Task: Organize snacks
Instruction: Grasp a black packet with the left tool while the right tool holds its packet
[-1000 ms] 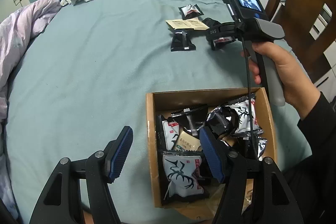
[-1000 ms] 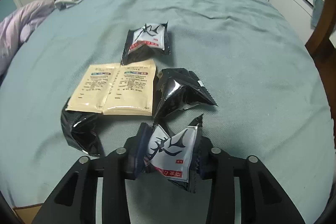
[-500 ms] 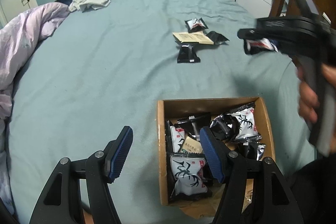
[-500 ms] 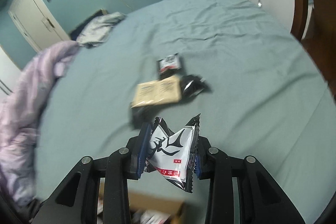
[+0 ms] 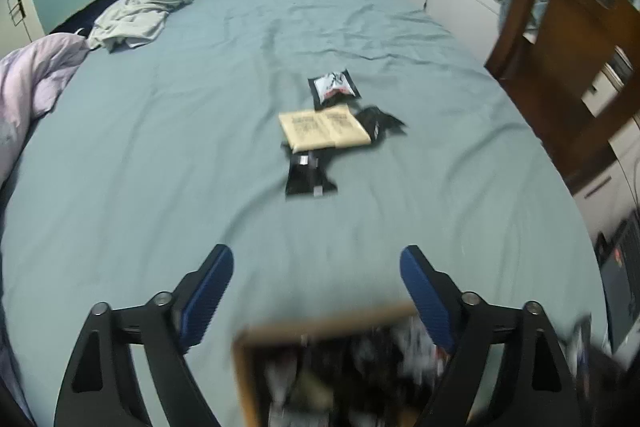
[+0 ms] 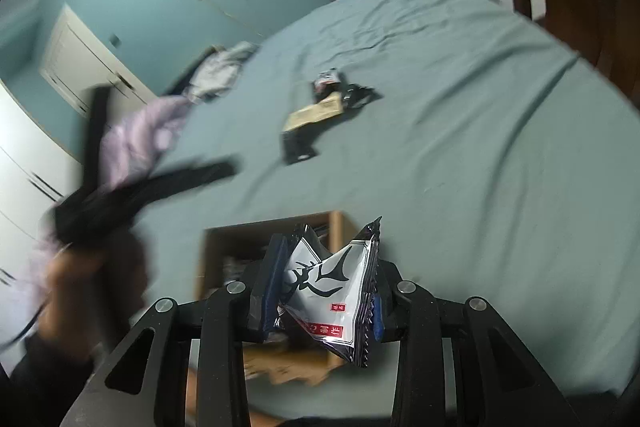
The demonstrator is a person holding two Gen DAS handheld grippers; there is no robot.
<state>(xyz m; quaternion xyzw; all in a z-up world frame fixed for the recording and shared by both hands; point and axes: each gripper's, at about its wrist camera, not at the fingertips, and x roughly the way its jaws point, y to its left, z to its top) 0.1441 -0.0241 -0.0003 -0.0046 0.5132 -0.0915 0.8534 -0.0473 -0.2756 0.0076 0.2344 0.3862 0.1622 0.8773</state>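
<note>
- The right gripper [image 6: 322,287] had its fingers clamped on a silver snack packet [image 6: 334,291] with a black antler print, held just above the near right part of the cardboard box [image 6: 338,227].
- To do the drop well, I judged the packet should be centred over the box's open top before the fingers part, since it hung close to the right wall.
- The left gripper [image 5: 316,291] was opening, nothing between its fingers, aimed toward the loose snacks farther up the bed [image 5: 160,147].
- The box already held several dark and silver packets, blurred.
- Still out on the bed: a tan sachet [image 5: 324,129], a white-fronted packet [image 5: 334,87] beyond it, and black packets [image 5: 310,177] beside it.
</note>
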